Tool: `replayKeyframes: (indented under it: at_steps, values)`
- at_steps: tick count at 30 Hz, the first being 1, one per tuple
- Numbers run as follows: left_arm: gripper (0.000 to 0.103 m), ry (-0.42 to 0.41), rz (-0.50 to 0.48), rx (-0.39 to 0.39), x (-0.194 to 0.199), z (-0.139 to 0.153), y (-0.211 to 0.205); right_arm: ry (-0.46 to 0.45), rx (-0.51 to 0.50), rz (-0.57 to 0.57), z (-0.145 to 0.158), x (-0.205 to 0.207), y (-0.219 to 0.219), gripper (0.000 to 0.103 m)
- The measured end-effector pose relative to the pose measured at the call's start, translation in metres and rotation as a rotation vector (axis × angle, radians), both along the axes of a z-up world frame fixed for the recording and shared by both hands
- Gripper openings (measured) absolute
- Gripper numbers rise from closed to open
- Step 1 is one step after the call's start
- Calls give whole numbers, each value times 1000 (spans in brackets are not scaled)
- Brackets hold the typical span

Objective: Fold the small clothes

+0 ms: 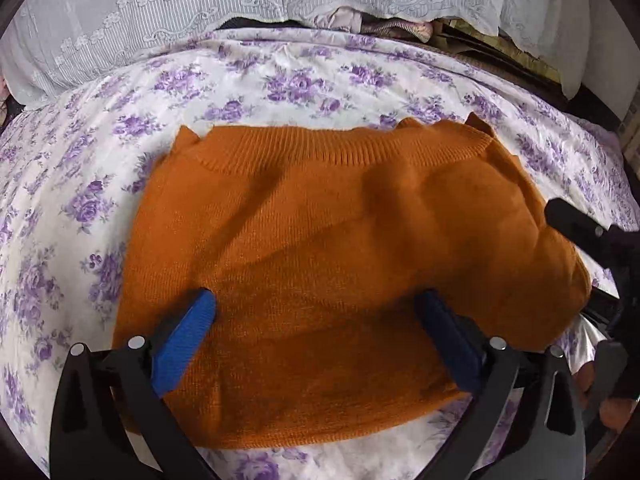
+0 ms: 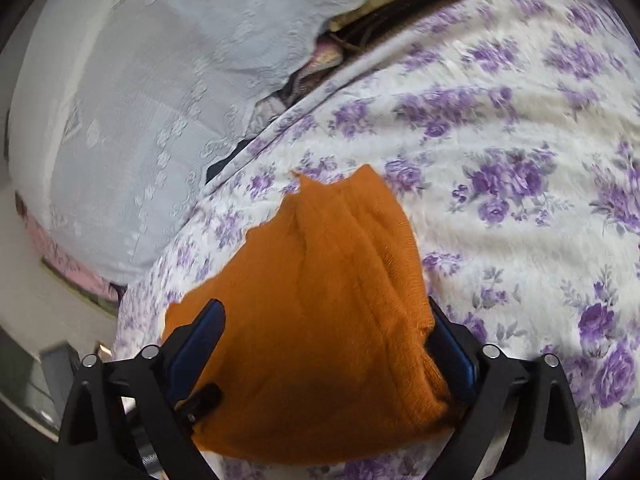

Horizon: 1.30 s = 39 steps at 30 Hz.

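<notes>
An orange knitted sweater [image 1: 340, 248] lies folded on a bed sheet with purple flowers [image 1: 80, 208], its ribbed neckline at the far side. My left gripper [image 1: 316, 308] is open, its blue fingers spread just above the sweater's near part. My right gripper shows as a black part [image 1: 576, 228] at the sweater's right edge. In the right wrist view the right gripper [image 2: 326, 320] is open with the sweater's folded side [image 2: 320, 300] between its wide-spread fingers. The sheet shows there too [image 2: 520, 160].
A pale blue lace-trimmed cover [image 1: 160, 20] lies along the far edge of the bed, also in the right wrist view [image 2: 120, 120]. Dark clutter [image 1: 480, 44] sits behind the bed at the back right. Floor and furniture show at the left [image 2: 40, 320].
</notes>
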<state>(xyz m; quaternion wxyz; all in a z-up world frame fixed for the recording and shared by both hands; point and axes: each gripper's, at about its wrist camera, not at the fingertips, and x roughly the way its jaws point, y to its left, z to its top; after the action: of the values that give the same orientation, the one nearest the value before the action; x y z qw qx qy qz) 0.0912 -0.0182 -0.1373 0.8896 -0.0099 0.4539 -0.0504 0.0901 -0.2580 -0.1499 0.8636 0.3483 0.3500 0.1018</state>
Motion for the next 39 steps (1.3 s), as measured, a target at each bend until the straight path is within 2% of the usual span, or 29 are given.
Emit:
replayKeyframes:
  at_steps: [1, 3, 5, 7, 9, 11, 13, 19, 23, 27, 29, 33, 39]
  values:
    - [99, 0, 1, -16, 0, 1, 2, 6, 23, -6, -2, -2, -6, 77]
    - [99, 1, 4, -61, -1, 2, 9, 18, 65, -15, -8, -3, -16, 51]
    - [99, 2, -1, -54, -1, 1, 9, 29, 120, -15, -14, -3, -24, 38]
    - [99, -7, -7, -14, -3, 0, 3, 20, 163, -15, -16, -4, -27, 33]
    - [98, -11, -11, -9, -3, 1, 2, 1, 165, -7, -11, -5, -25, 26]
    - [95, -8, -5, -37, -2, 3, 7, -33, 150, 8, -1, -7, -21, 24]
    - [85, -7, 5, -79, 0, 9, 14, -66, 113, 26, 11, -8, -14, 23]
    - [83, 50, -25, -207, 33, 27, 23, -132, -15, 79, 41, -12, 13, 23]
    - [84, 104, -61, -201, 68, 33, 10, -176, -85, 126, 58, -16, 29, 23]
    - [84, 184, -93, -183, 96, 21, 0, -199, -103, 184, 70, -16, 47, 23]
    - [84, 176, -113, -170, 100, 19, -1, -206, -109, 212, 74, -15, 57, 23]
    - [78, 143, -136, -208, 96, 26, 16, -230, -151, 246, 85, -16, 82, 23]
    - [75, 90, -69, -235, 88, 40, 72, -254, -190, 337, 106, -10, 135, 23]
